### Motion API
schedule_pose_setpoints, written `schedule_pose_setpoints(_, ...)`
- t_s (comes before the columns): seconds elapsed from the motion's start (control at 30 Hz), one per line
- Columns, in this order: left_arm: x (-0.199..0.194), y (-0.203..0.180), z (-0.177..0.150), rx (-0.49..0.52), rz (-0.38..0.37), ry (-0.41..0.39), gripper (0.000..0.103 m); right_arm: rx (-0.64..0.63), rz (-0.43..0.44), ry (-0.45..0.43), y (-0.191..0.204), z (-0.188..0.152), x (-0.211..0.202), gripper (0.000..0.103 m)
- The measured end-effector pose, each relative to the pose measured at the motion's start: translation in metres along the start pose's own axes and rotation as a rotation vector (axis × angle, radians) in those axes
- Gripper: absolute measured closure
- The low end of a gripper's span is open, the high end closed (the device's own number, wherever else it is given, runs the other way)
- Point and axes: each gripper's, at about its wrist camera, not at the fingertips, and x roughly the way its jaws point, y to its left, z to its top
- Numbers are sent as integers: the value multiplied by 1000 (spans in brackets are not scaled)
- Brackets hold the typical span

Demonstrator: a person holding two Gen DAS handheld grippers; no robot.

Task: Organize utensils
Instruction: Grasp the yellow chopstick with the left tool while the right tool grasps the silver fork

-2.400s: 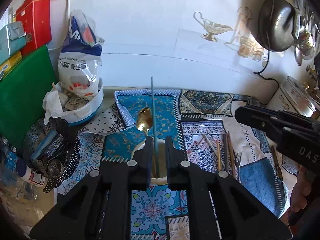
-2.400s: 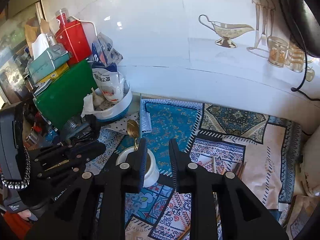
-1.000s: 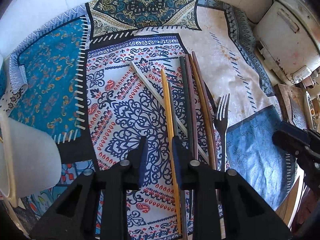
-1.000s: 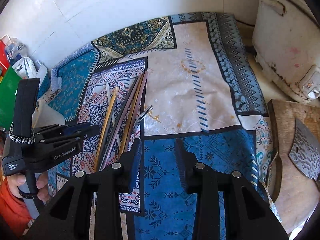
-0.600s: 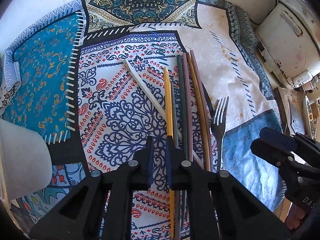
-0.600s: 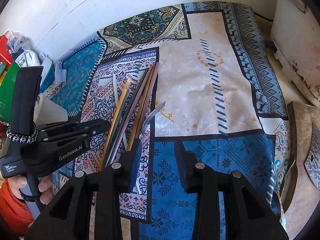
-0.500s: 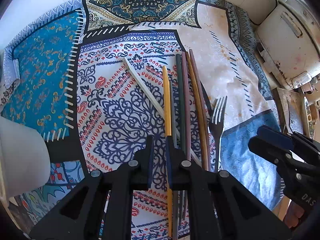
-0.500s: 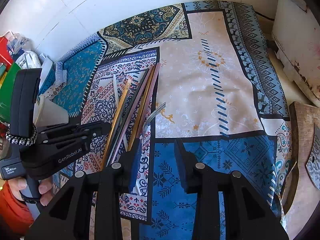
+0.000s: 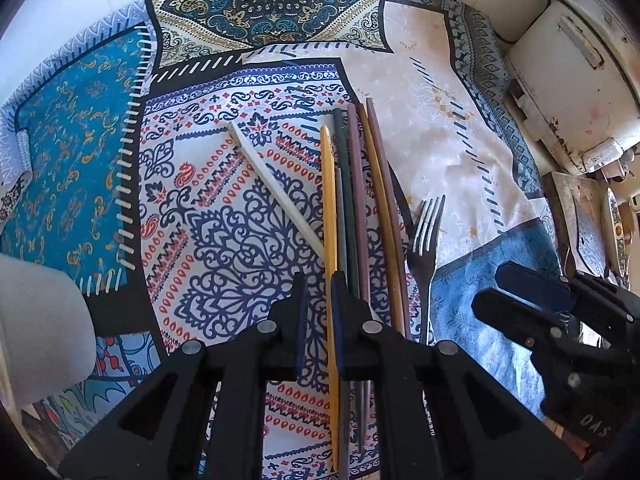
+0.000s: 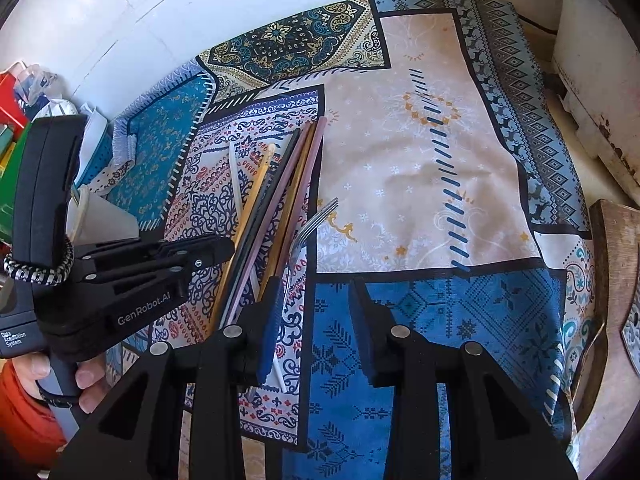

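Note:
Several long chopsticks lie side by side on the patterned cloth (image 9: 452, 148): a yellow one (image 9: 329, 200), dark and pink ones (image 9: 354, 184), brown ones (image 9: 380, 184). A white chopstick (image 9: 276, 188) lies slanted to their left. A silver fork (image 9: 427, 232) lies to their right. My left gripper (image 9: 319, 304) hovers low over the yellow chopstick, jaws narrowly apart, holding nothing. My right gripper (image 10: 312, 312) is open and empty over the blue patch, its left finger (image 10: 268, 320) beside the fork (image 10: 310, 224) and chopsticks (image 10: 280, 200). The left gripper also shows in the right wrist view (image 10: 216, 246).
A white cup (image 9: 36, 320) stands at the left, also seen in the right wrist view (image 10: 100, 216). A worn white appliance (image 9: 576, 80) stands at the right. A wooden board (image 10: 616, 300) lies at the far right. Boxes and bags (image 10: 16, 120) crowd the left.
My left gripper left the cup and swung down over the chopsticks, then narrowed its jaws above the yellow one. My right gripper moved closer to the fork and stayed open.

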Motion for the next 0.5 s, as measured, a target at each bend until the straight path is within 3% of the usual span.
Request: schedule_pose_setpoints(0.5,2,-3,-5,2,-8,61,97,10,10,5,2,-5,-1,72)
